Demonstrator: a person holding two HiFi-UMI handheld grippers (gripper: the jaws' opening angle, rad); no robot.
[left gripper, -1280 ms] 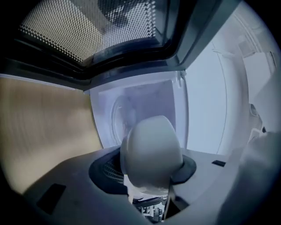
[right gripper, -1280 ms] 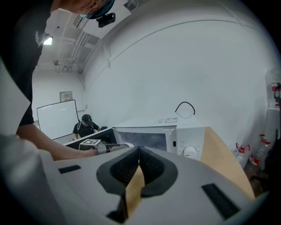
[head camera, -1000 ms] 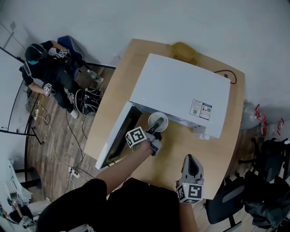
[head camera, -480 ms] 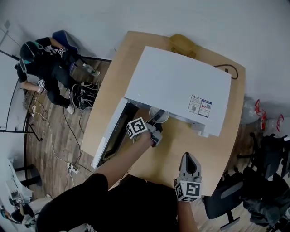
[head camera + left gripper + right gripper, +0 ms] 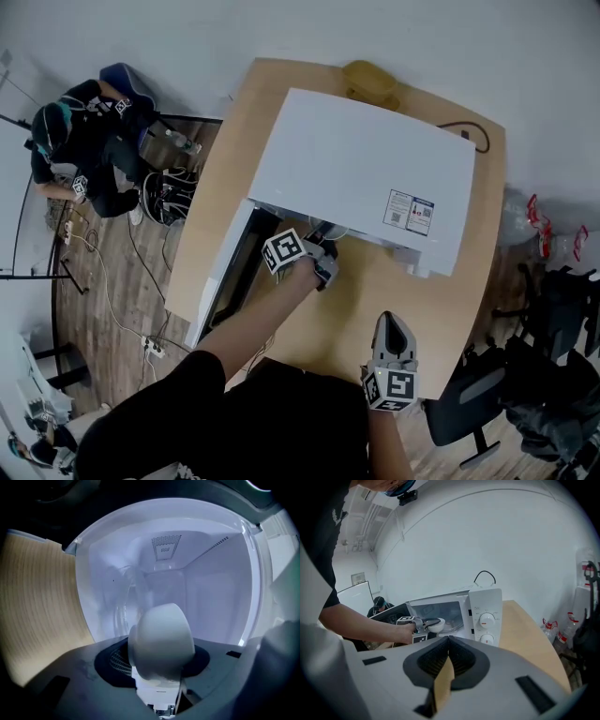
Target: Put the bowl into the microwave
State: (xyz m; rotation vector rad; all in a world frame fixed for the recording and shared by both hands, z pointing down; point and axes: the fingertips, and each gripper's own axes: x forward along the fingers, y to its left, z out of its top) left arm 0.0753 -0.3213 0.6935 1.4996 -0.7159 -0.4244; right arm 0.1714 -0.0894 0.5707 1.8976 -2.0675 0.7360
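The white microwave stands on the wooden table with its door swung open to the left. My left gripper is shut on the rim of the white bowl and holds it at the mouth of the cavity. Beyond the bowl lies the glass turntable. From the head view the microwave's top edge hides most of the bowl. In the right gripper view the bowl sits just inside the opening, held by the left gripper. My right gripper hovers shut and empty over the table's near edge.
A person crouches on the floor at the far left, beside cables and a power strip. A yellow object lies behind the microwave and a black cord runs off its back. An office chair stands at the right.
The left gripper has carried the bowl forward from in front of the microwave into its opening, so the top edge now covers most of it. The right gripper has sunk slightly.
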